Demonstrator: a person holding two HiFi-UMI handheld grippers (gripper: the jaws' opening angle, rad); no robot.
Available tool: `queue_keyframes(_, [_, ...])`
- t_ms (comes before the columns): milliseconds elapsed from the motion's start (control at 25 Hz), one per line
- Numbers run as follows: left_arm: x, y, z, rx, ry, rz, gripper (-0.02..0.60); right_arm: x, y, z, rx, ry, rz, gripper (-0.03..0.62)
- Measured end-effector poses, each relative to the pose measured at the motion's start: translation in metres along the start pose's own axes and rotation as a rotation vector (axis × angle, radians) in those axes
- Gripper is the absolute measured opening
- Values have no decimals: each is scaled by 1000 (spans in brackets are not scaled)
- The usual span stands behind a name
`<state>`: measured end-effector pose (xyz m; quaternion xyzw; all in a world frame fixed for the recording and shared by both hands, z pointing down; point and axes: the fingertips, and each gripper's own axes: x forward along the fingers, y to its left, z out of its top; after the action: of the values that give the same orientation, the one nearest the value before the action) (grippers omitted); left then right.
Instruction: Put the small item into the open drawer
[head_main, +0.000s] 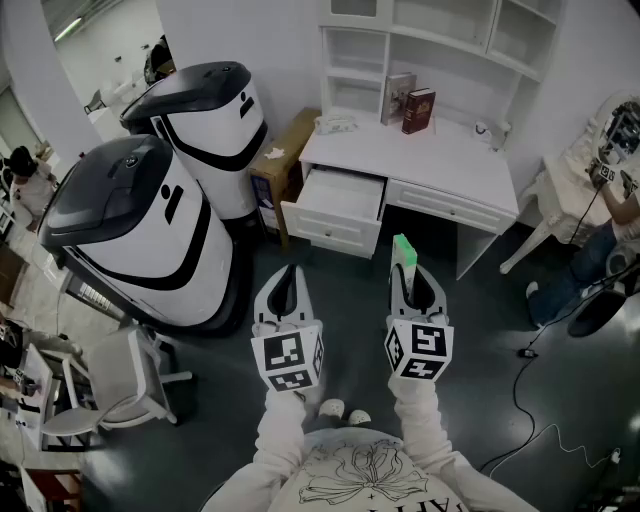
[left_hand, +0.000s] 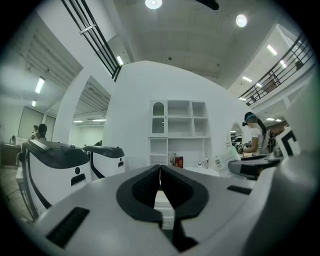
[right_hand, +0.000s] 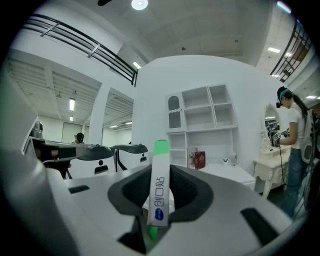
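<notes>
Right now your right gripper (head_main: 412, 275) has its jaws clamped on the small item (right_hand: 160, 185), a slim white strip with green ends that stands upright between the pads. Its lower end sinks into the gap behind the pads, so you cannot see how far down it goes, and the blue print on its face is too small to read. You hold it in front of the desk (head_main: 440, 165), well apart from the desk's open drawer (head_main: 335, 205), which juts out of the desk's left half. From the head view only part of the drawer's inside shows; in both gripper views the gripper bodies cover the drawer almost wholly.

Your left gripper (head_main: 287, 285) sits beside the right one, also in front of the desk, with its jaws together and nothing between them.

Two books (head_main: 410, 105) stand on the desk against its shelves. Two large black-and-white machines (head_main: 150, 230) stand left of the desk, the nearer one cut off by the picture's edge. A person (head_main: 610, 200) right of the desk is half out of view
</notes>
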<state>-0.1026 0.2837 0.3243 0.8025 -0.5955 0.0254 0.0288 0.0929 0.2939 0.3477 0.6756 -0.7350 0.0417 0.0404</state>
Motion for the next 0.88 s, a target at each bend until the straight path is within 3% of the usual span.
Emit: queue_keyframes(880, [31, 34, -16, 7, 22, -45, 8, 30, 24, -16, 22, 15, -43, 95])
